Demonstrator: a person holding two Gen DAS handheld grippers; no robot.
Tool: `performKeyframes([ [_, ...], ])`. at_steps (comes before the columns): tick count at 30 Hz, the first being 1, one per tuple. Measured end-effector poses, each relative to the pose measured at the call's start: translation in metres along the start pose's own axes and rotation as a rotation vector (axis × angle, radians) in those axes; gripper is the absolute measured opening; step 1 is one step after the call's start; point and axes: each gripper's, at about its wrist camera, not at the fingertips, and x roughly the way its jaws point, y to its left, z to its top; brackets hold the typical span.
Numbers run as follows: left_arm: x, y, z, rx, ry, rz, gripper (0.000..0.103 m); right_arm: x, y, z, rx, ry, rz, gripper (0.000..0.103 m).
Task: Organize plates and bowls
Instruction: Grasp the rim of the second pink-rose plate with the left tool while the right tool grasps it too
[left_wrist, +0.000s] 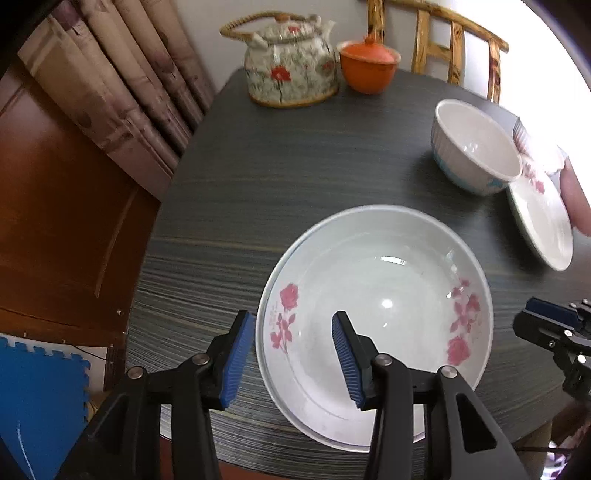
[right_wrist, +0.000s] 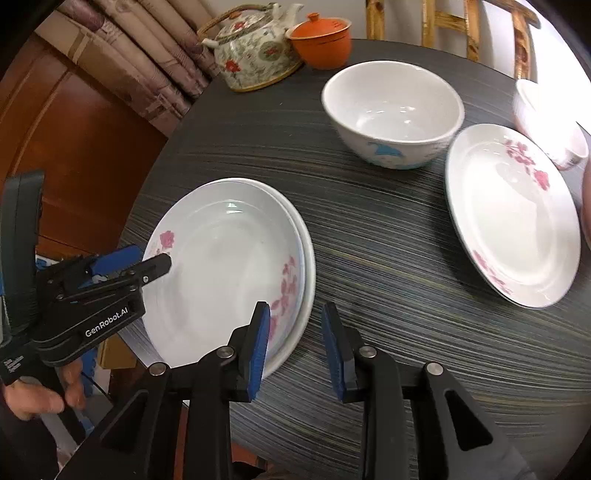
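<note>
A deep white plate with pink roses (left_wrist: 388, 280) (right_wrist: 221, 266) lies on top of another white plate at the table's near left. My left gripper (left_wrist: 291, 325) (right_wrist: 147, 264) stands open with the stack's left rim in the gap, pads apart from it. My right gripper (right_wrist: 295, 317) (left_wrist: 546, 314) is open too, astride the stack's right rim without pressing on it. Farther back stands a white bowl with a blue dolphin (left_wrist: 476, 147) (right_wrist: 391, 110). A second rose plate (right_wrist: 513, 214) (left_wrist: 543, 218) lies at the right.
A blurred small white bowl (right_wrist: 550, 125) and a person's hand (left_wrist: 576, 199) are at the right edge. A floral teapot (left_wrist: 291, 62) and an orange lidded cup (left_wrist: 367, 68) stand at the back of the dark table (left_wrist: 295, 166). A wooden chair (left_wrist: 458, 48) is behind; a curtain and a cabinet are left.
</note>
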Motion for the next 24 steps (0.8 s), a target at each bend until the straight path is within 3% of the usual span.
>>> performKeyframes([
  [5,-0.026,-0.017,0.009,-0.025,-0.077,-0.081,0.045,-0.019,-0.035,-0.008,0.057,-0.024,0.001,0.028],
  [11,-0.037,-0.061,0.03,-0.08,-0.092,-0.265,0.045,-0.048,-0.103,-0.016,0.173,-0.07,-0.039,0.028],
  [16,-0.025,-0.104,0.046,-0.114,-0.07,-0.358,0.045,-0.071,-0.162,-0.02,0.263,-0.122,-0.099,0.029],
  [24,0.013,-0.158,0.071,-0.181,-0.023,-0.43,0.045,-0.078,-0.228,-0.013,0.341,-0.187,-0.12,0.029],
])
